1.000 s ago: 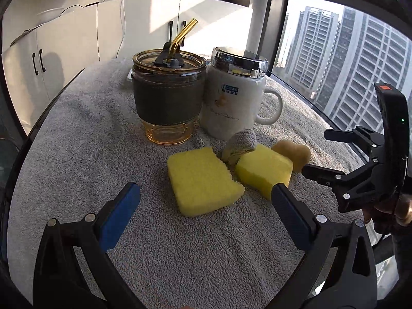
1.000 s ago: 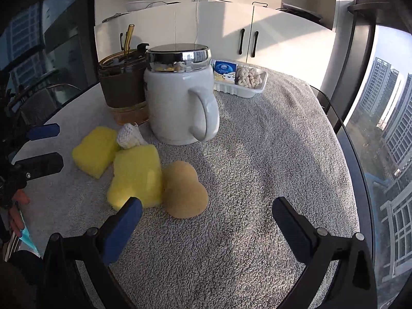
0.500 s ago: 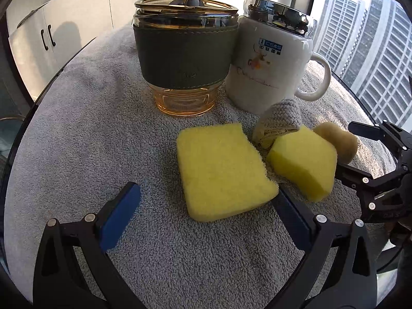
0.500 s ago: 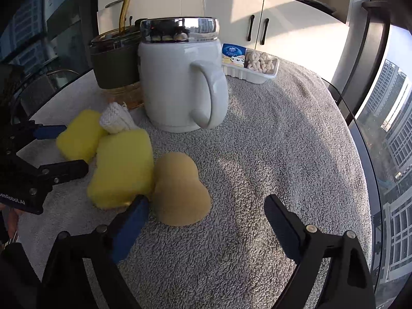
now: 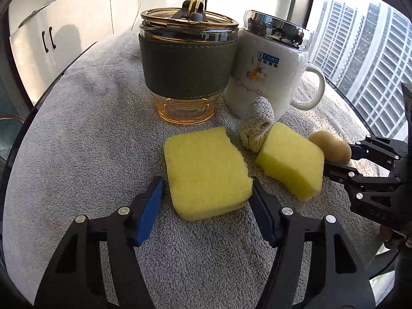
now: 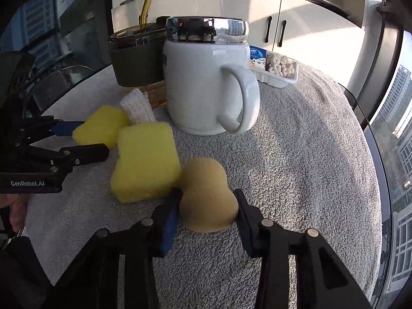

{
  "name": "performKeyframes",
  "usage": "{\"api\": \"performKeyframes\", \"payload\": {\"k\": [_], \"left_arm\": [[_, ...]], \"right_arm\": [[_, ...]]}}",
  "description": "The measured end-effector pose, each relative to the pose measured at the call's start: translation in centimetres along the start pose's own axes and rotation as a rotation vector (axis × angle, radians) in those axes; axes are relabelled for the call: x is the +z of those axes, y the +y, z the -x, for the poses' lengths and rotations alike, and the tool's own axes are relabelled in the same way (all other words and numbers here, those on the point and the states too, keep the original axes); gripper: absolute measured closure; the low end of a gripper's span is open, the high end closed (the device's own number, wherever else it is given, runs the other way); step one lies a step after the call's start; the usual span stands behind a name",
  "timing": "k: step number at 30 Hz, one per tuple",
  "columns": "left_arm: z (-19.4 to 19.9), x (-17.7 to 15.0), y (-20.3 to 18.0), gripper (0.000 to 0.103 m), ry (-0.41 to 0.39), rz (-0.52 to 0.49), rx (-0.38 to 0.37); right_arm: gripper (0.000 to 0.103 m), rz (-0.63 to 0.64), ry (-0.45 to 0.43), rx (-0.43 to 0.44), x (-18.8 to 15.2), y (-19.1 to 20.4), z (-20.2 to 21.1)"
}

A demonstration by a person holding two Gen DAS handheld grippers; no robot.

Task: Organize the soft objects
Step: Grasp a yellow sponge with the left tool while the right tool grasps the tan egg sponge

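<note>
A flat yellow sponge [image 5: 206, 170] lies on the grey towel between the fingers of my left gripper [image 5: 207, 193]; the right pad touches its edge, the left pad stands just off it. A second yellow sponge [image 6: 145, 163] lies beside it, tilted. A rolled beige knitted cloth [image 5: 256, 126] leans against the white mug. A tan gourd-shaped sponge [image 6: 206, 197] sits between the fingers of my right gripper [image 6: 207, 211], both pads pressed to its sides. The tan sponge also shows in the left wrist view [image 5: 331, 146].
A glass cup with a green sleeve and straw [image 5: 186, 69] and a white lidded mug [image 6: 206, 77] stand just behind the sponges. A white snack tray [image 6: 278, 70] sits at the back. The round table's towel-covered edge [image 6: 360, 139] curves near the window.
Both grippers moved forward and lower onto the sponges and narrowed. The left now straddles the flat yellow sponge; the right has closed on the tan sponge.
</note>
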State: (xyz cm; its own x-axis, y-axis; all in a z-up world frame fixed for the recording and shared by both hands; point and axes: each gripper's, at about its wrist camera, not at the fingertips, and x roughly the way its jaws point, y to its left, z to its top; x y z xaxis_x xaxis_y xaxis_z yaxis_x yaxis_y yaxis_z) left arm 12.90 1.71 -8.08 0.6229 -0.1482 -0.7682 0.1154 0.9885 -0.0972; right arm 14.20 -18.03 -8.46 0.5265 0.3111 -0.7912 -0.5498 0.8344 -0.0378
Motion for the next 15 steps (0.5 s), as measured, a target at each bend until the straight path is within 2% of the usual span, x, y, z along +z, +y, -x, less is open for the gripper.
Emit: {"api": "performKeyframes", "payload": {"k": [2,4,15], "left_arm": [[0.5,-0.1,0.2,0.048,-0.017,0.0,-0.016],[1.1,-0.2,0.5,0.05,-0.03,-0.002,-0.023],[3.4,-1.8,1.3,0.05,-0.074,-0.022,-0.056]], "right_arm": [[0.066,-0.01,-0.005,0.003,-0.3,0.2,0.4],[0.067,-0.025,-0.013,0.008,-0.7,0.5,1.0],[0.067,-0.103,-0.053,0.002,-2.2,1.0,4.5]]}}
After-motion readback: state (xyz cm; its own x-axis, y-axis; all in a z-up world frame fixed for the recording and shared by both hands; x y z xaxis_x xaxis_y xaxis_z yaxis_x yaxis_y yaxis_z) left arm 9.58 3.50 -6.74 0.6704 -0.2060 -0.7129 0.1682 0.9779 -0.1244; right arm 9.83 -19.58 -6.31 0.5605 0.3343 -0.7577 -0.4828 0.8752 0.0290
